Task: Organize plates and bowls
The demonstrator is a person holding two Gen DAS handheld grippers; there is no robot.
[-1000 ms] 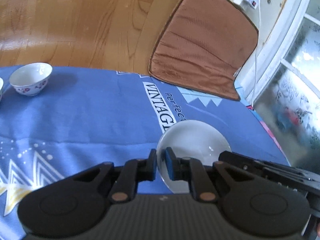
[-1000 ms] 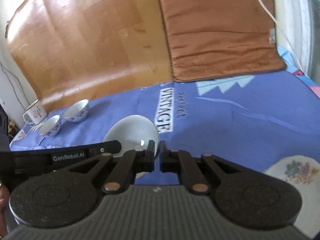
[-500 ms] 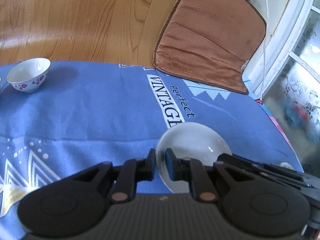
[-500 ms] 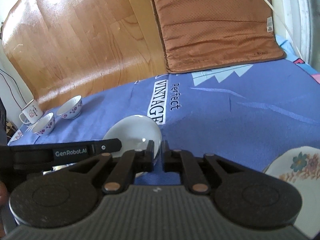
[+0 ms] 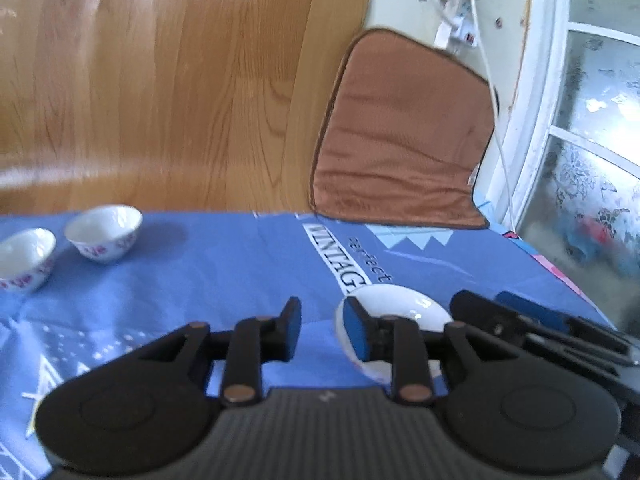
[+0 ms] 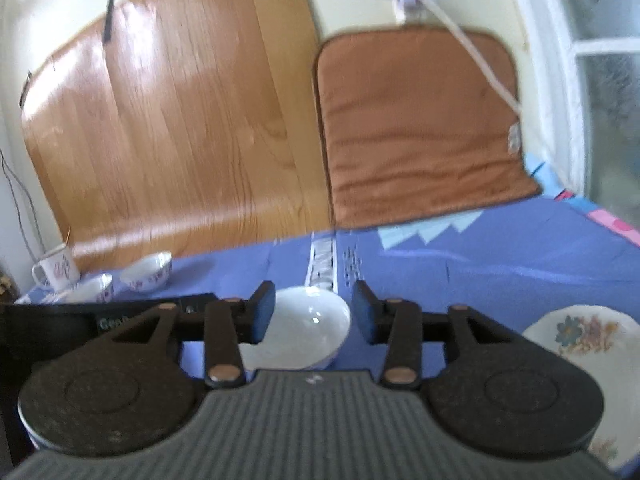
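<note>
A plain white bowl (image 5: 400, 308) sits on the blue cloth, just in front of my left gripper (image 5: 320, 330), which is open; its right finger is at the bowl's left rim. In the right wrist view the same bowl (image 6: 300, 332) lies between and below the fingers of my right gripper (image 6: 314, 316), which is open and empty. Two small flowered bowls (image 5: 104, 236) (image 5: 24, 258) stand at the far left of the cloth. A flowered plate (image 6: 588, 336) lies at the right, beside the right gripper.
A flowered mug (image 6: 56, 270) stands behind the small bowls at far left. A wooden board (image 6: 180, 140) and a brown cushion (image 6: 420, 128) lean against the wall behind the cloth. A window (image 5: 592, 160) is at right. The other gripper's arm (image 5: 540, 328) lies right of the bowl.
Both grippers have opened; the left one has let go of the white bowl's rim. Both cameras have tilted up and pulled back, showing more of the wall.
</note>
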